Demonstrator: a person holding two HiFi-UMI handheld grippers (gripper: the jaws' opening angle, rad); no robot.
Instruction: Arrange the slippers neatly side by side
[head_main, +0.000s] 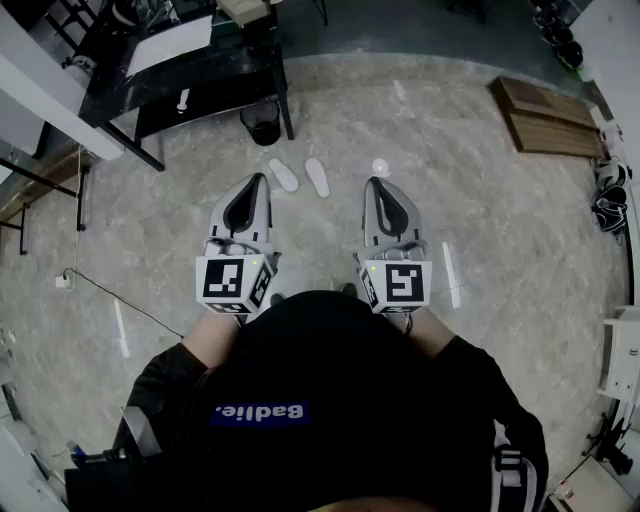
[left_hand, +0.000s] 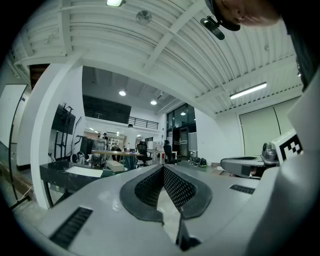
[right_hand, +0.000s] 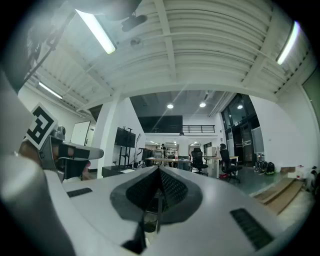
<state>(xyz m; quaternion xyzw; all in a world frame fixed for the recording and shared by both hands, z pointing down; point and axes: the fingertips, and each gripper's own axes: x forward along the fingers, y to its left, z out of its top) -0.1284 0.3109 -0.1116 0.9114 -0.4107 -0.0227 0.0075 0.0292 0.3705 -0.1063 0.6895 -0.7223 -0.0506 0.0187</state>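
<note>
Left gripper (head_main: 263, 180) and right gripper (head_main: 371, 184) carried level and side by side ahead of the torso, well above the floor. Probably a neutral ready carry, keeping both tools clear while standing back from the work. Closed on the left: meshed pads (left_hand: 149, 187) meeting at the tip in the left gripper view, nothing pinched, only a distant office scene beyond. Closed on the right too: pads (right_hand: 172, 189) pressed together in the right gripper view, equally empty. Touching nothing on either side.

Down on the grey marbled floor (head_main: 480, 230), in the head view, left-hand slipper (head_main: 284, 175) and right-hand slipper (head_main: 317, 177): both white, near each other but apart, not quite parallel, the left-hand one angled more. Showing just beyond and between the two gripper tips. Not yet a neat pair, so the task looks unstarted.

Nearby: small black bin (head_main: 262, 122) at the foot of a black table (head_main: 190, 75), a small pale round object (head_main: 381, 167) just right of the slippers, too small to identify. Likely next: stooping, spreading one set of jaws, taking the more angled slipper by its edge.
</note>
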